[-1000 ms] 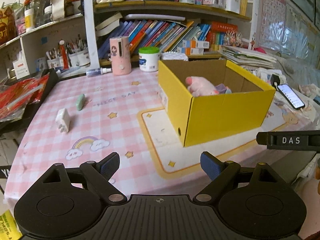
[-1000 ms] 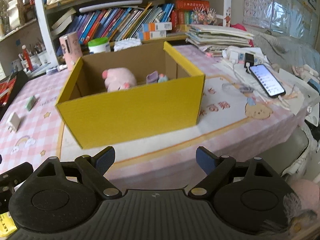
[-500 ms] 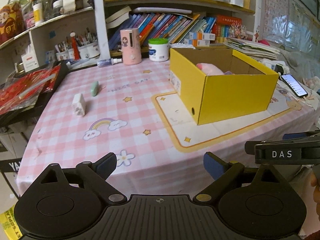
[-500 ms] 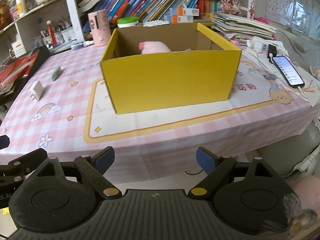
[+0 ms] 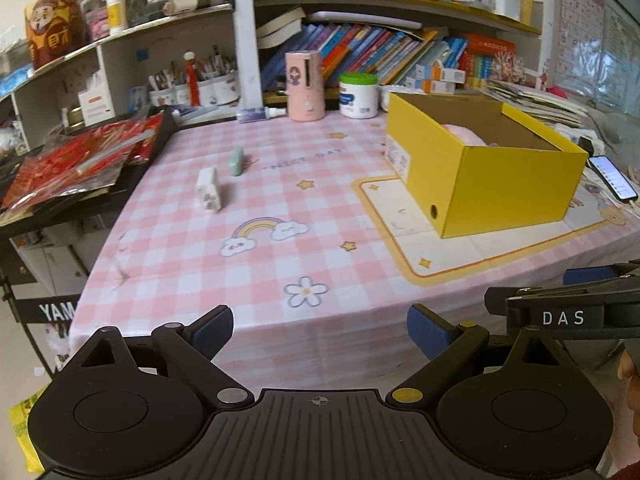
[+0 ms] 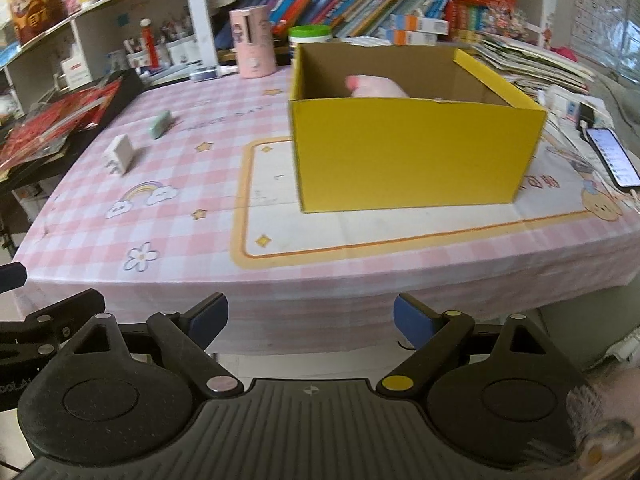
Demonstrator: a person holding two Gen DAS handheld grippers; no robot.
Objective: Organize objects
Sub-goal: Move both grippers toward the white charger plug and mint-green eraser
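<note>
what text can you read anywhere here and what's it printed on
"DAS": white letters on the side of the right gripper, seen from the left wrist view.
"NICE DAY": faint print on the pink checked tablecloth.
"YAM", cut off: white letters on a dark panel below the table's left edge.
Book spines, the white jar's label, the box's sticker and the phone screen: too small or blurred.

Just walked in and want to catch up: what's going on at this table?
A person is tidying small things into the yellow box. Both grippers, left gripper and right gripper, hang open and empty off the table's near edge. A pink plush toy already sits in the box. The white charger plug and green eraser lie out on the pink checked tablecloth.
</note>
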